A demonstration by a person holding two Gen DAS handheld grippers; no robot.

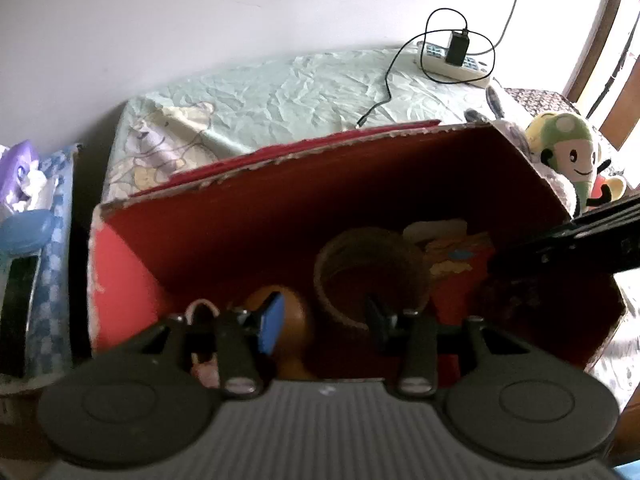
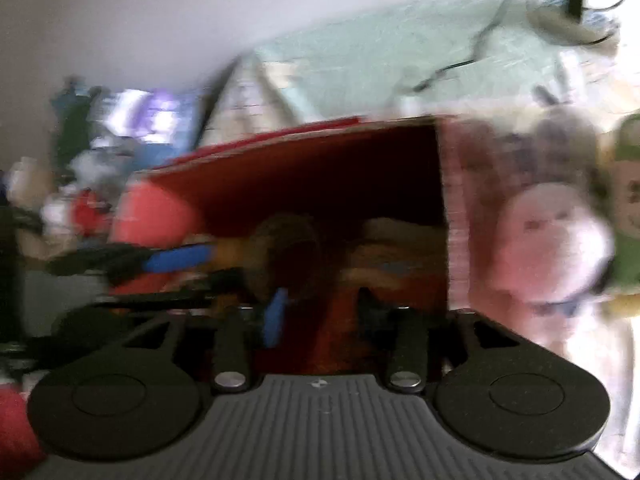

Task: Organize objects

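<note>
Red cardboard box (image 1: 360, 184): open-topped, torn rim, lying on the bed directly ahead of both your claws.

Contents, as your left claw (image 1: 320, 316) sees them: a brown rounded object (image 1: 294, 320) just beyond its blue-padded finger (image 1: 272, 324); a tan ring-shaped item (image 1: 360, 264) past its other finger; a cartoon-printed packet (image 1: 452, 248) further right on the box floor; a small pink item (image 1: 202, 312) low at the left.

Your left claw: jaws parted, nothing pressed between the pads, hanging over the near edge of the box.

Your right claw (image 2: 320, 312): view heavily blurred; jaws stand apart with nothing visibly between them. Its body (image 1: 580, 244) enters the left view from the right, reaching over the box.

Outside the box, to the right: a green-capped plush toy (image 1: 568, 152) and a pale pink plush (image 2: 552, 240), the latter blurred.

Beyond the box: a crumpled pale green bedsheet (image 1: 300, 92), with a power strip (image 1: 452, 60) and black charger (image 1: 458, 46) at the far right.

To the left: a blue checked bag (image 1: 52, 240).
</note>
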